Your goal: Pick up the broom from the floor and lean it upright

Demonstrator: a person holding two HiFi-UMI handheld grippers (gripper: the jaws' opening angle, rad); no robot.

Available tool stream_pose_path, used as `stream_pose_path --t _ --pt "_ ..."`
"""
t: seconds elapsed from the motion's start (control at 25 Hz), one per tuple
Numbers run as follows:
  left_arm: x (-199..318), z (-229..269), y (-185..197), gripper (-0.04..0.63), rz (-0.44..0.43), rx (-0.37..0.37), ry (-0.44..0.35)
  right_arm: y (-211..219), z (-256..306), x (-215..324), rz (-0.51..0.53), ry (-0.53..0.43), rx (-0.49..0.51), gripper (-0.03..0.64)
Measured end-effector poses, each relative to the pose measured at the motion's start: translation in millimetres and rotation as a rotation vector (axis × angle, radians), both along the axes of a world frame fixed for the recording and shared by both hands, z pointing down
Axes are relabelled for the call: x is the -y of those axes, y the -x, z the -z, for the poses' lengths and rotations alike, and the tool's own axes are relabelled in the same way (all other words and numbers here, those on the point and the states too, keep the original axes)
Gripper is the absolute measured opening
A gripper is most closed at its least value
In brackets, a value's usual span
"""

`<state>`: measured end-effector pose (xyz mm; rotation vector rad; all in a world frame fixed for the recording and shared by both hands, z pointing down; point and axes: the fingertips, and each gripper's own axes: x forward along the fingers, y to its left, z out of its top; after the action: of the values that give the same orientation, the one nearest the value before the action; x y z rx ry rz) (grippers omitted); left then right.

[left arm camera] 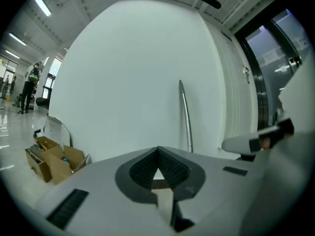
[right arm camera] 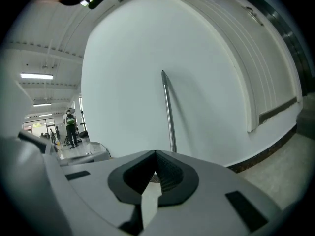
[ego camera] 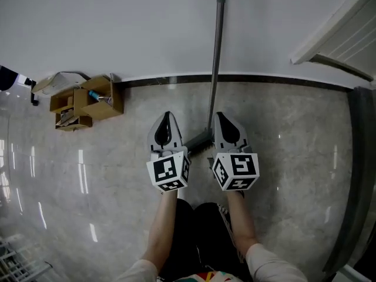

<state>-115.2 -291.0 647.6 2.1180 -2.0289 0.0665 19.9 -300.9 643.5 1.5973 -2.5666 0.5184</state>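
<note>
The broom stands upright against the white wall, its grey handle [ego camera: 217,40] rising from the dark head [ego camera: 200,141] on the floor. The handle [left arm camera: 186,117] also shows past the jaws in the left gripper view, and the handle [right arm camera: 169,112] in the right gripper view. My left gripper [ego camera: 167,119] is shut and empty, just left of the broom head. On the other side, my right gripper [ego camera: 223,117] is shut too, with nothing in it. Both point toward the wall and neither touches the handle.
Open cardboard boxes [ego camera: 88,101] sit by the wall at the left. A dark baseboard [ego camera: 264,80] runs along the wall's foot. A white door frame [ego camera: 329,34] and a dark glass frame [ego camera: 358,157] stand at the right. A person [left arm camera: 30,82] stands far off.
</note>
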Motion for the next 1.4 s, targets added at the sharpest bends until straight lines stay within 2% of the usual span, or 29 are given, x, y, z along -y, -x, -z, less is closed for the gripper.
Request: stream_pose_path --t 0.12,0.4,0.52,0.6,0.68,0.76,0.96,1.4 --pt "-43.0 50.8 -16.4 0.044 -0.039 0.017 0.092 4.4 74.0 -21.6 0.030 0.082 -0.014 0.012" --pt "-101.2 309.3 -24.3 0.044 -0.083 0.036 0.131 21.4 317.4 -95.8 0.110 0.208 -0.087 0.012" --pt "-123.4 422.4 -32.3 0.044 -0.123 0.029 0.128 18.1 429.5 -132.8 0.156 0.203 -0.120 0.012" --pt "-134.5 484.6 -36.7 0.044 -0.152 0.033 0.105 12.7 493.5 -149.6 0.188 0.156 -0.154 0.012" --pt "-150.8 532.4 -40.6 0.044 -0.181 0.068 0.066 6.9 539.5 -168.3 0.213 0.101 -0.191 0.012" --pt "-180.5 553.0 -43.0 0.044 -0.191 0.092 0.045 2.4 558.1 -199.2 0.237 0.071 -0.205 0.012" --pt "-226.7 555.1 -53.5 0.044 -0.167 0.059 0.029 -15.6 553.3 -253.1 0.243 0.063 -0.194 0.012" --pt "-243.2 574.4 -58.9 0.044 -0.152 0.065 -0.014 -34.2 545.1 -268.0 0.232 0.086 -0.173 0.012"
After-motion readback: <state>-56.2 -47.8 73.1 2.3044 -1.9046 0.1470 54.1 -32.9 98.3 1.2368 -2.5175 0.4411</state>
